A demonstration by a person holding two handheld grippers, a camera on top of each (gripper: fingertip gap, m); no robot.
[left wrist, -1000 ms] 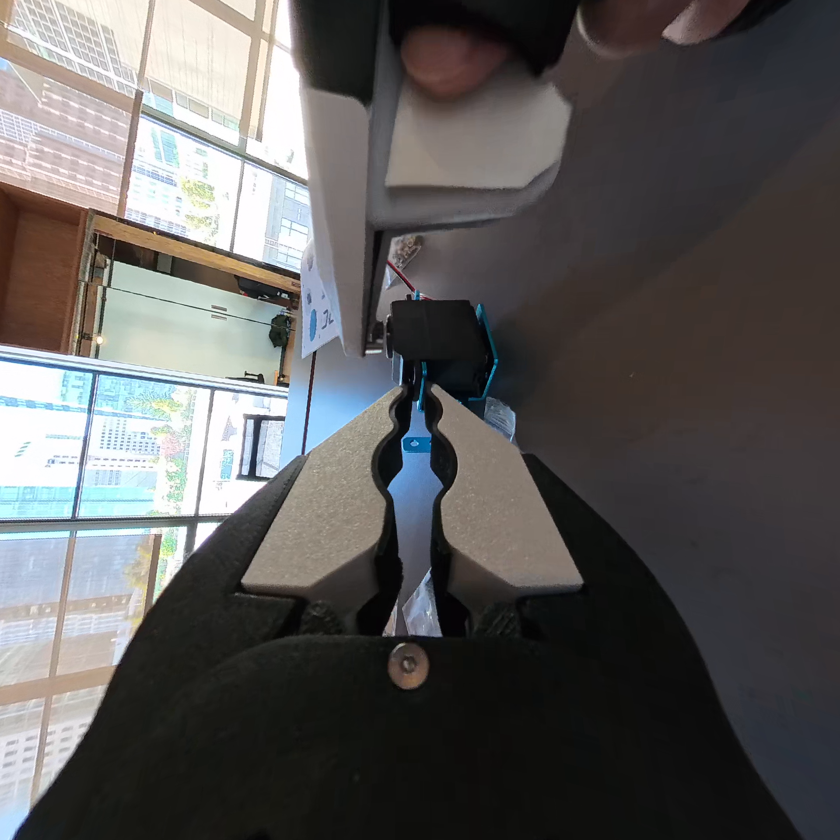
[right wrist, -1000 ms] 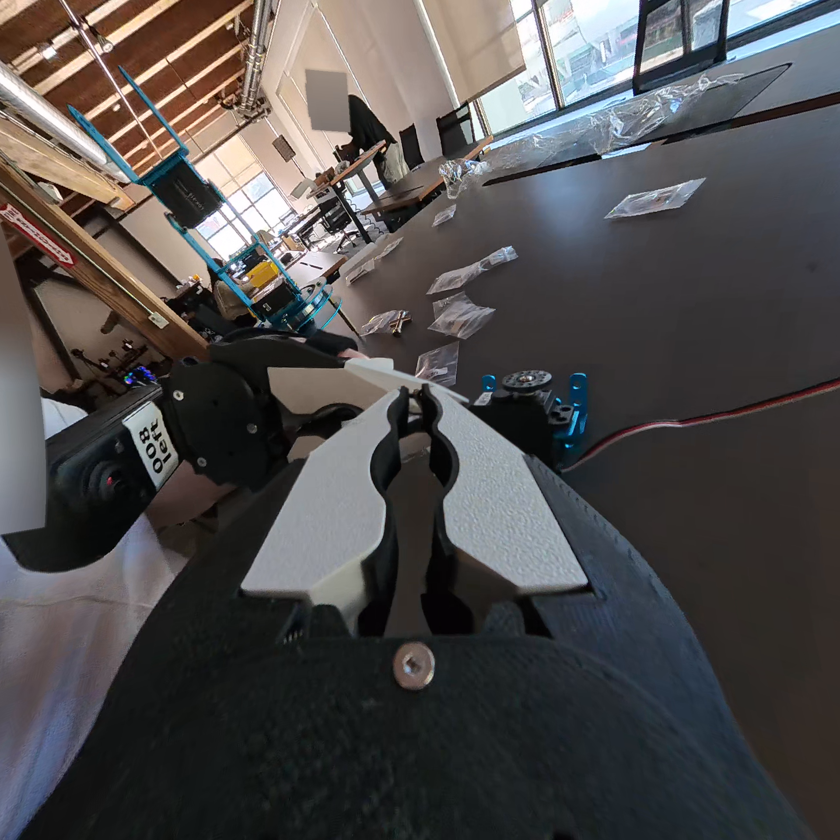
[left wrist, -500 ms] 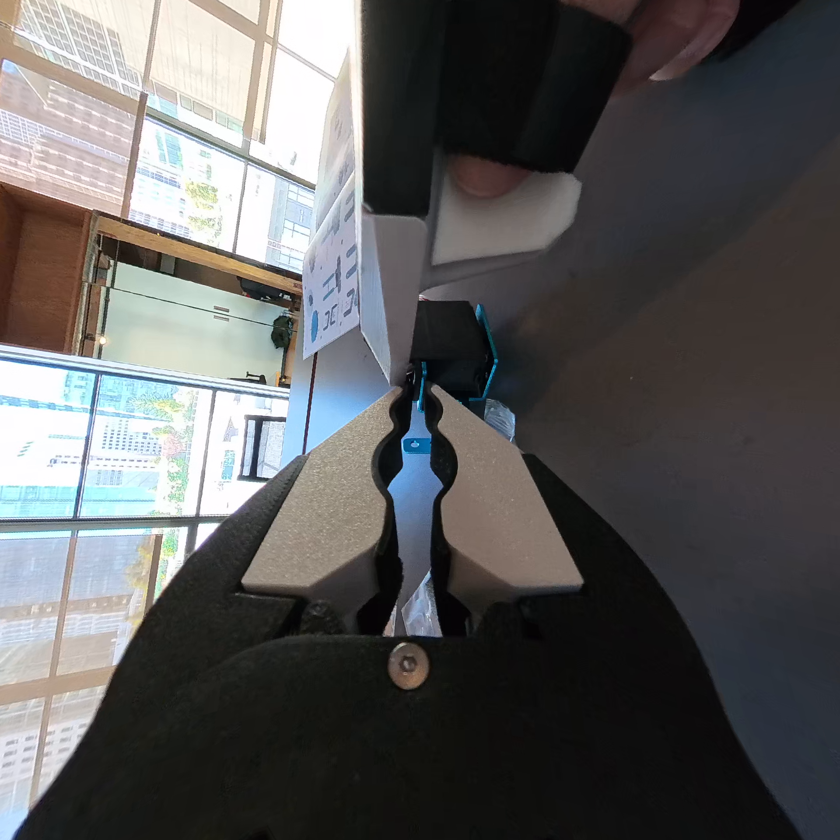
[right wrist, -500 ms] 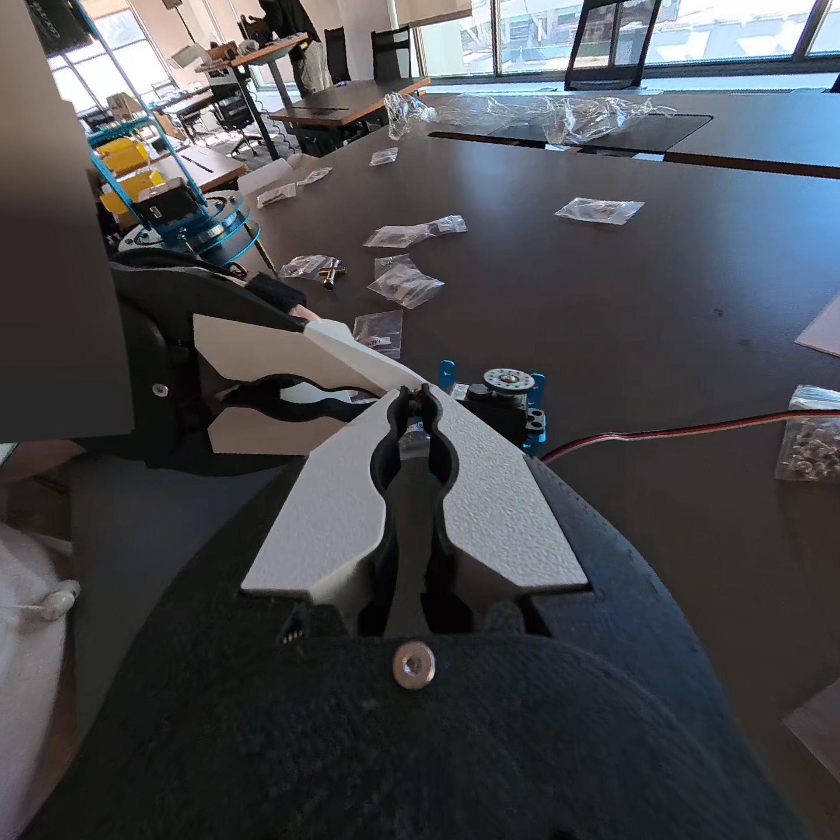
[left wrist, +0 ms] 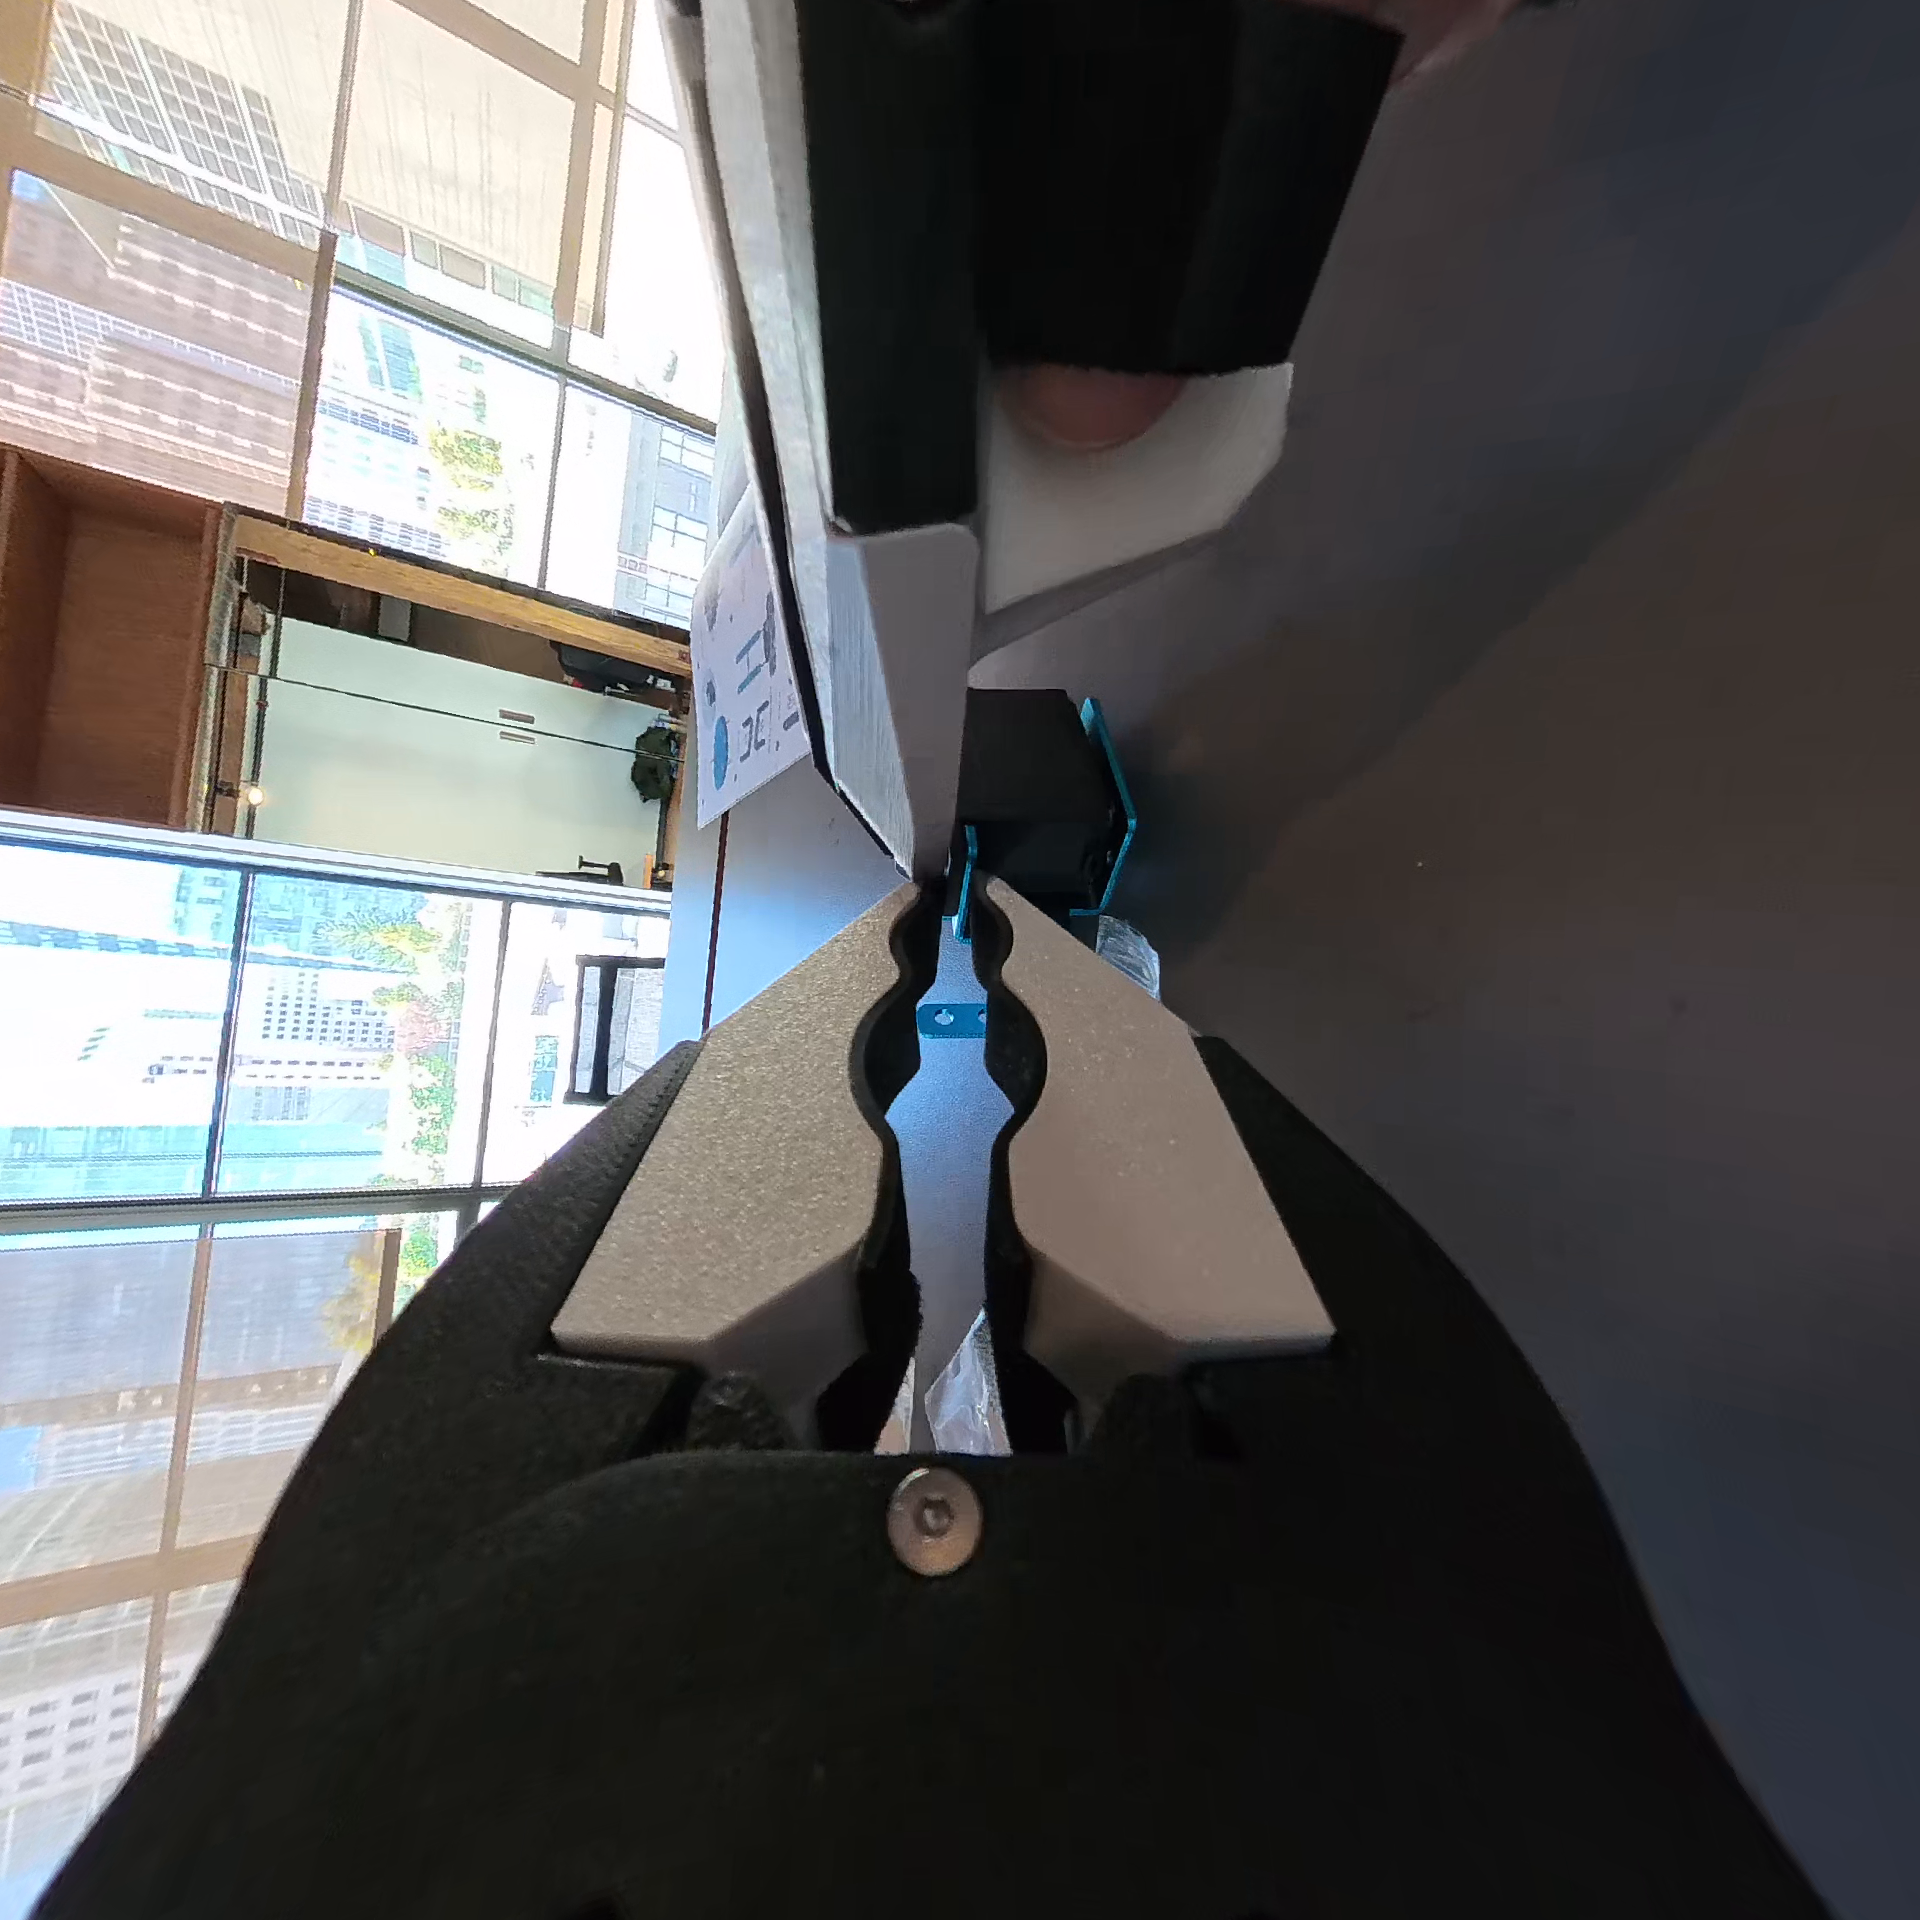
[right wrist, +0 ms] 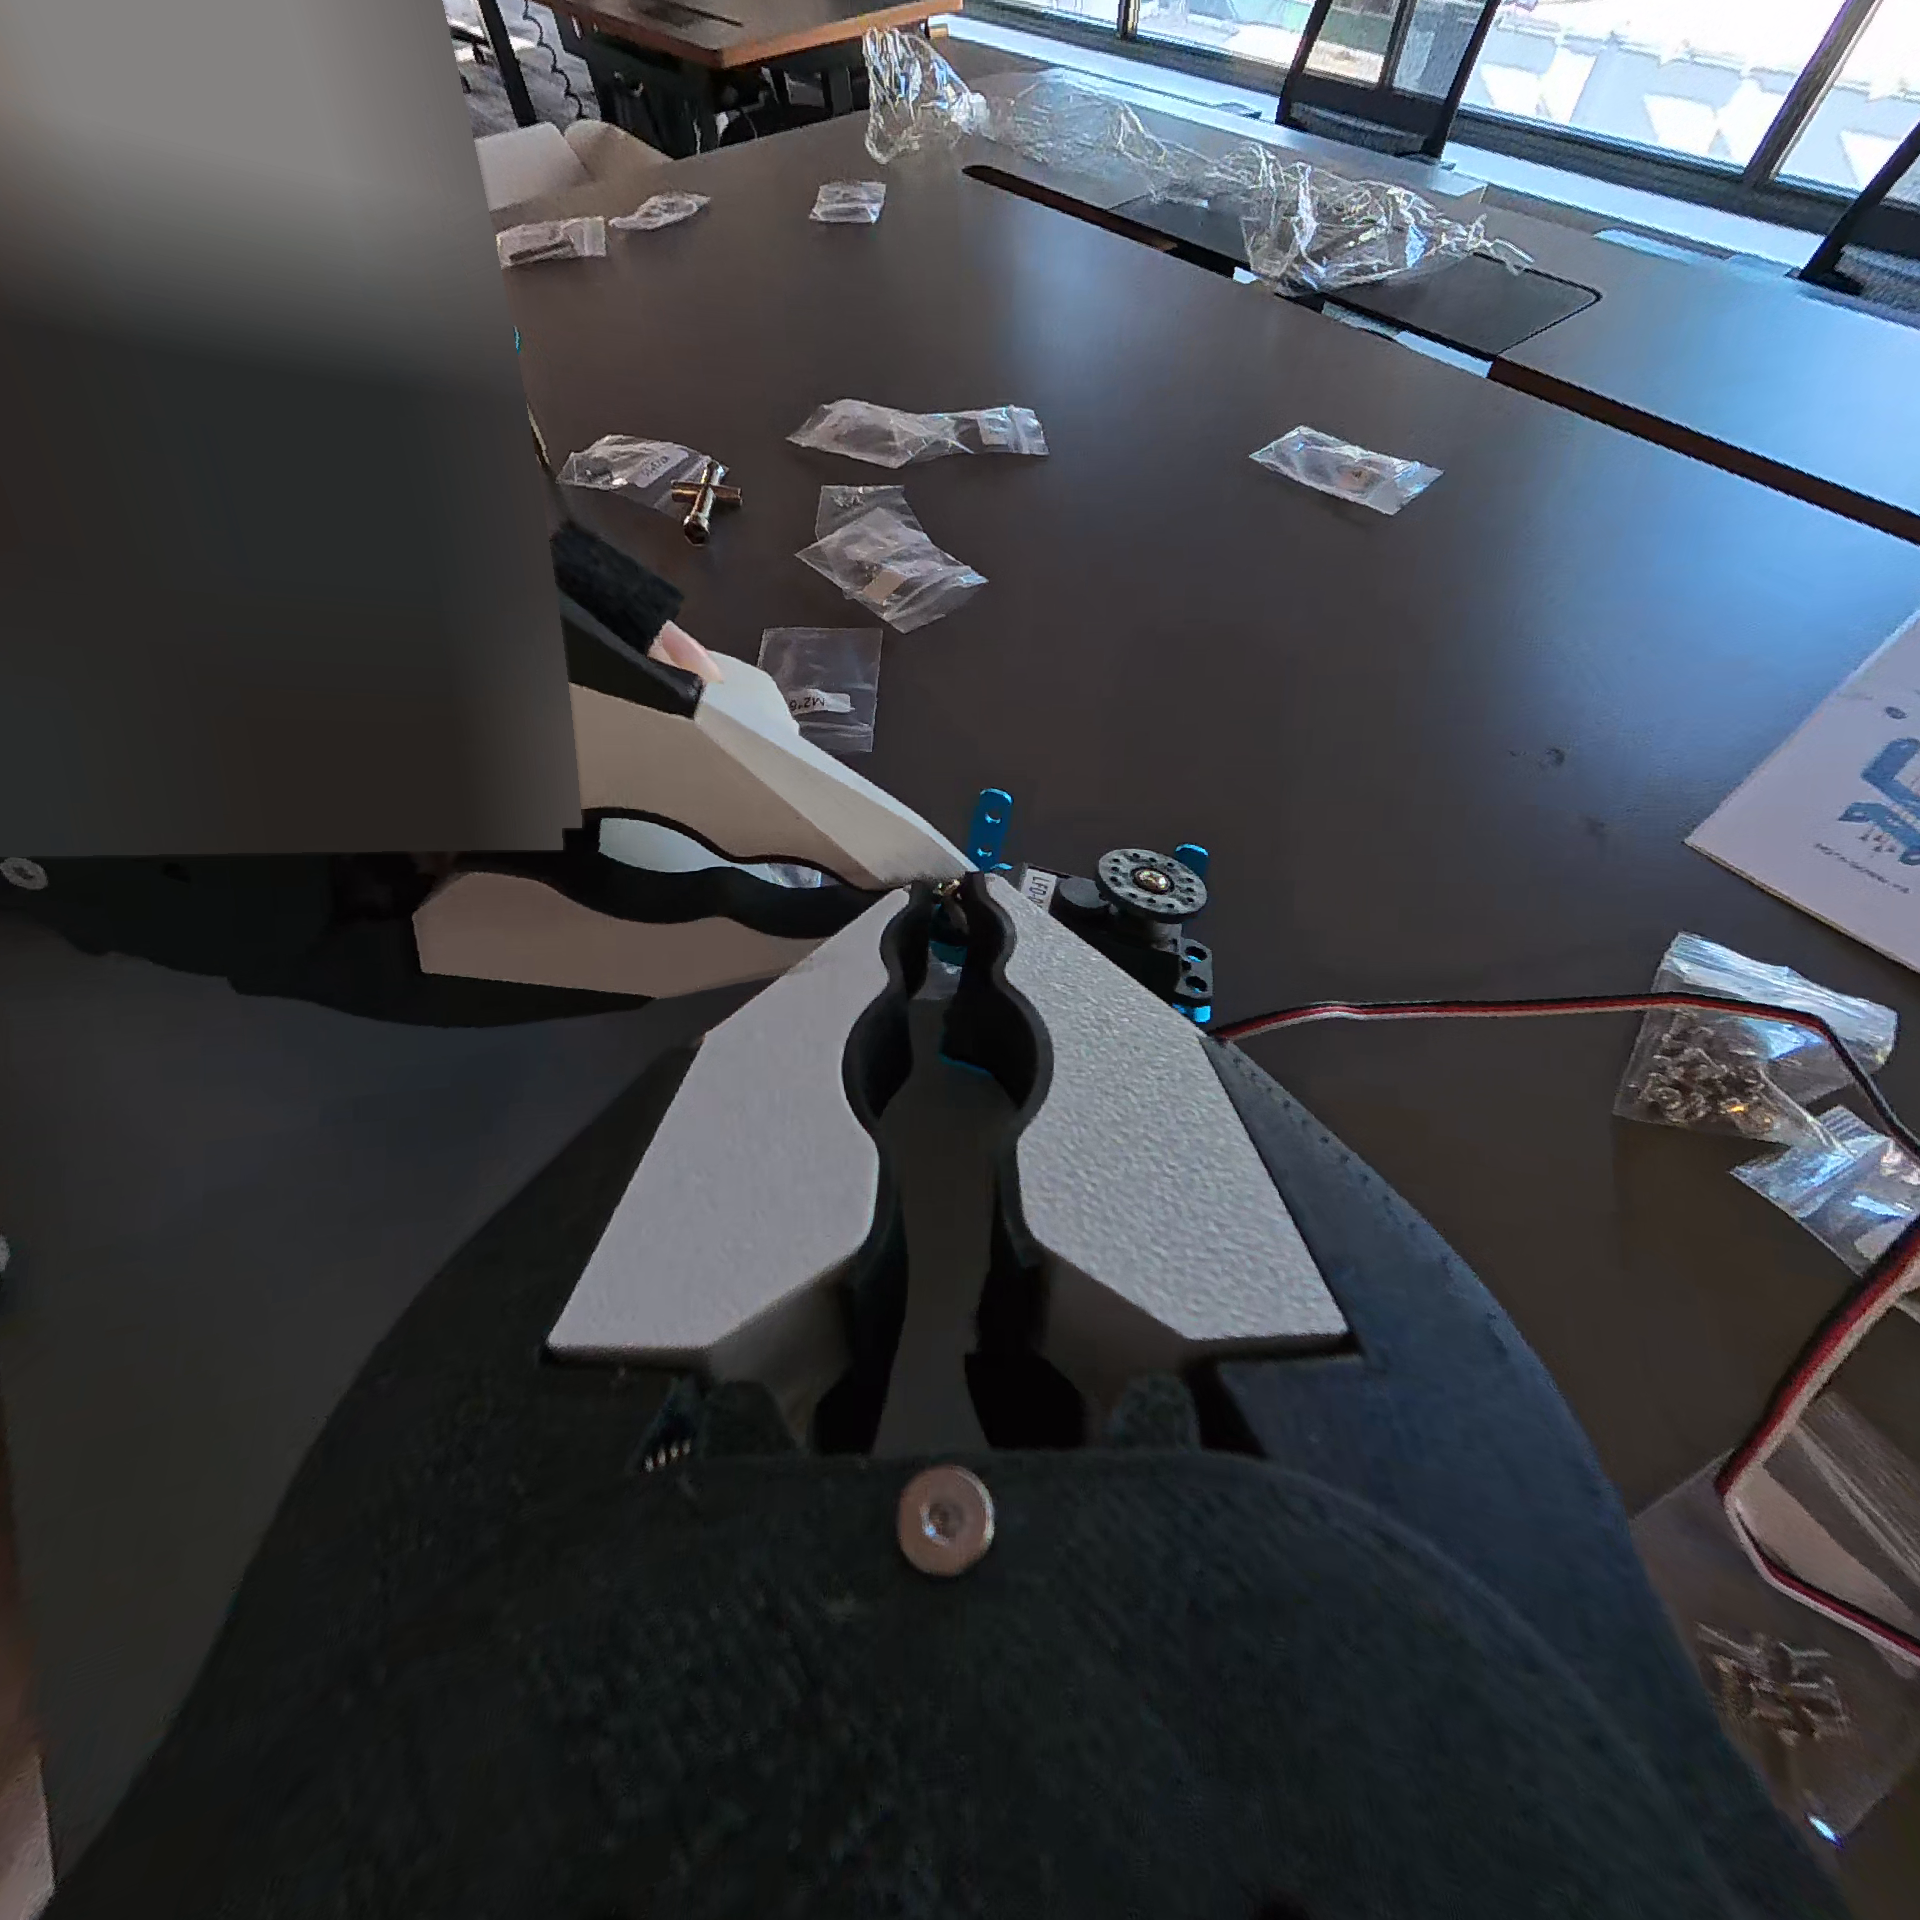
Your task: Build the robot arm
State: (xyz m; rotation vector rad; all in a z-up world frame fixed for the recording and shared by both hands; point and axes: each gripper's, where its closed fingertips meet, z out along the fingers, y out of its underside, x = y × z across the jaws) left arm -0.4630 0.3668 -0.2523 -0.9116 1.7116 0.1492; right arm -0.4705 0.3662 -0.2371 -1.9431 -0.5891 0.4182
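A black servo in a blue metal bracket stands on the dark table, with a red, white and black cable running right. My left gripper is shut on the edge of the blue bracket, beside the servo. Its white fingers come in from the left in the right wrist view. My right gripper is shut, with a small brass piece at its tips, touching the left gripper's tips at the bracket. Its finger comes down from above in the left wrist view.
Several small clear bags of parts lie beyond the servo. A metal cross wrench is at the left. A bag of screws and a printed sheet lie at the right. Crumpled plastic wrap is at the far edge.
My right gripper has moved in and tilted down until its tips meet the left gripper's tips at the bracket. The left gripper and the servo have stayed in place.
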